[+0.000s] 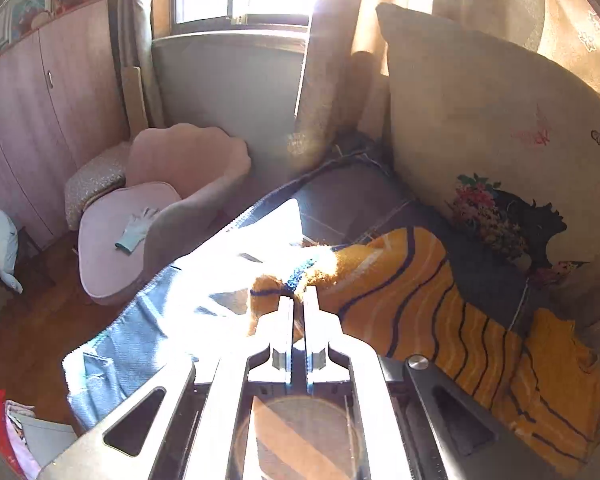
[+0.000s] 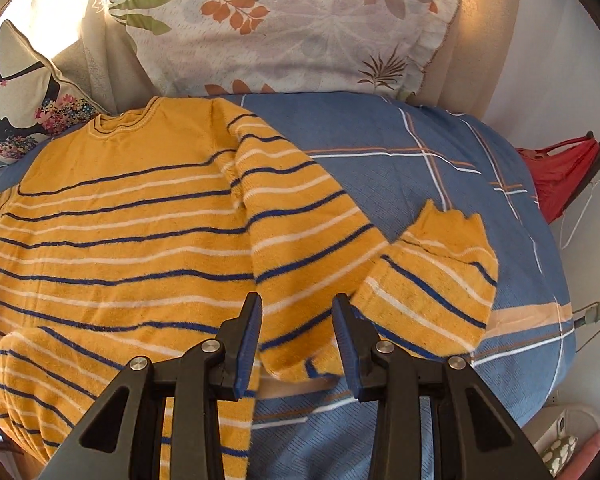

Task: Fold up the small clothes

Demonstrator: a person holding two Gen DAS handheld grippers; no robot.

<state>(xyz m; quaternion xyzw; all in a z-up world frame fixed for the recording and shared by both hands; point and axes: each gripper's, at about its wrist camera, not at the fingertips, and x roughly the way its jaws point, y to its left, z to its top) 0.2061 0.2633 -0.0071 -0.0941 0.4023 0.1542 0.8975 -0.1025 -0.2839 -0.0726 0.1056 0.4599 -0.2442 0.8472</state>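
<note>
A yellow sweater (image 2: 112, 224) with navy and white stripes lies flat on the blue plaid bedspread (image 2: 380, 132), collar toward the pillows. Its right sleeve (image 2: 432, 280) bends back on itself beside the body. My right gripper (image 2: 298, 320) is open, its jaws hovering over the lower part of that sleeve, holding nothing. In the left wrist view my left gripper (image 1: 298, 300) is shut on the sweater's left sleeve cuff (image 1: 268, 284), with the rest of the sweater (image 1: 440, 312) stretching to the right.
A leaf-print pillow (image 2: 300, 20) and a floral cushion (image 2: 20, 100) stand at the head of the bed. A pink armchair (image 1: 160, 208) with a glove (image 1: 138, 228) on it stands beside the bed under the window. A red bag (image 2: 560, 172) hangs at the right.
</note>
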